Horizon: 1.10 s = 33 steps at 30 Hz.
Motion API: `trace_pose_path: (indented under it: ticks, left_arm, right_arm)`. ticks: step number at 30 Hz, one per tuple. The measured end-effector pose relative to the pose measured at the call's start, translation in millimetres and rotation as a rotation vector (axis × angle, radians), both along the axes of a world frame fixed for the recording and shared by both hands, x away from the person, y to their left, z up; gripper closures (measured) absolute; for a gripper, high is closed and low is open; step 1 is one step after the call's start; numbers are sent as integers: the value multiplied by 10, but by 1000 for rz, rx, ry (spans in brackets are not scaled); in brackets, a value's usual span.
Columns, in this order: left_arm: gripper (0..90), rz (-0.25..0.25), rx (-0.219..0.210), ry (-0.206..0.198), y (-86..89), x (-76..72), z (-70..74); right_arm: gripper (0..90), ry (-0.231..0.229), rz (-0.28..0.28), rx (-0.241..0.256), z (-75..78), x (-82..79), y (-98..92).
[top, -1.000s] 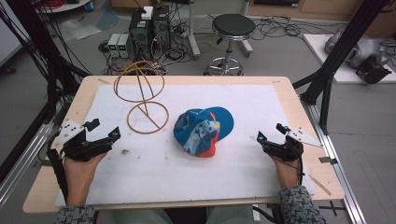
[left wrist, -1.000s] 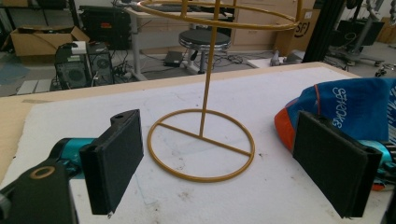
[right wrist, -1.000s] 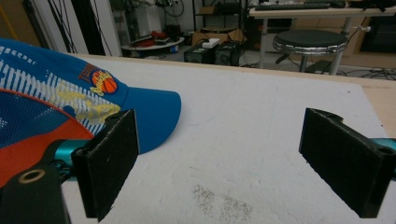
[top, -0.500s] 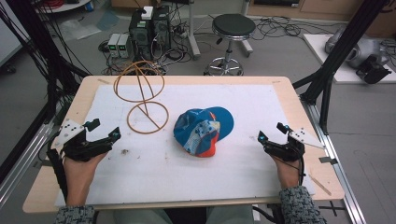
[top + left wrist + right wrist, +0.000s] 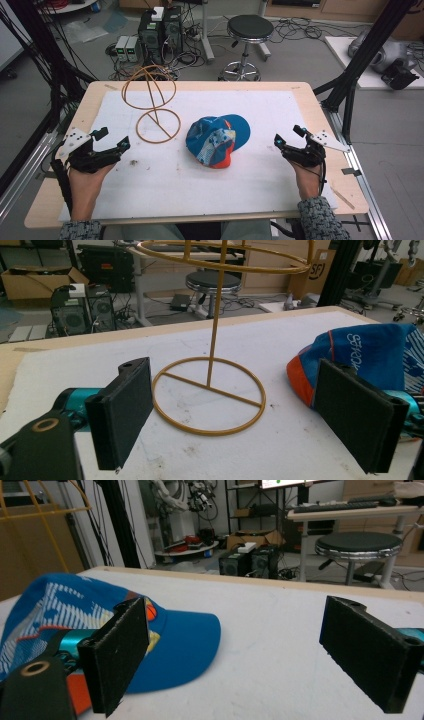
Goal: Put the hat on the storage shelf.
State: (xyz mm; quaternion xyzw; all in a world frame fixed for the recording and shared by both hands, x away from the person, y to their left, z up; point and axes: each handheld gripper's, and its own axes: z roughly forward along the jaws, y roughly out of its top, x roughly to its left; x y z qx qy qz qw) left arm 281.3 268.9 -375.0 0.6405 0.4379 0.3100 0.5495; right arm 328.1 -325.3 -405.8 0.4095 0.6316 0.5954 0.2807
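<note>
A blue cap (image 5: pixel 216 139) with white and orange patches lies in the middle of the white mat, brim toward the far right; the cap (image 5: pixel 65 615) also lies ahead of the right jaws, and the cap (image 5: pixel 370 352) shows at the right of the left gripper view. A gold wire stand (image 5: pixel 152 102) with a ring base stands upright left of it; its base ring (image 5: pixel 209 396) lies straight ahead of the left jaws. My left gripper (image 5: pixel 113 139) rests open near the mat's left edge. My right gripper (image 5: pixel 289 136) rests open right of the cap. Both hold nothing.
The white mat (image 5: pixel 200 195) covers most of a wooden table (image 5: pixel 95 90). Black frame posts (image 5: pixel 355 70) stand at both sides. Beyond the far edge are a round stool (image 5: pixel 249 30), computer boxes (image 5: pixel 160 25) and loose cables on the floor.
</note>
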Motion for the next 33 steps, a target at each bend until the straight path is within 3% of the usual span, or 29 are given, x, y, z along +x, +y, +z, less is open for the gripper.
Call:
trace_pose_path:
  ticks: [12,16,25,33]
  left_arm:
    - [169,5,-6,-7,12,-1,9]
    - [169,11,-15,-9,35,-8,15]
    - [169,14,-27,-11,70,-16,23]
    - [169,17,-36,-13,101,-25,32]
  right_arm:
    - [126,-38,122,3,319,233,448]
    - [160,-59,194,-12,413,325,726]
    - [209,-37,334,-57,390,397,1192]
    - [285,-23,400,-125,294,469,1489]
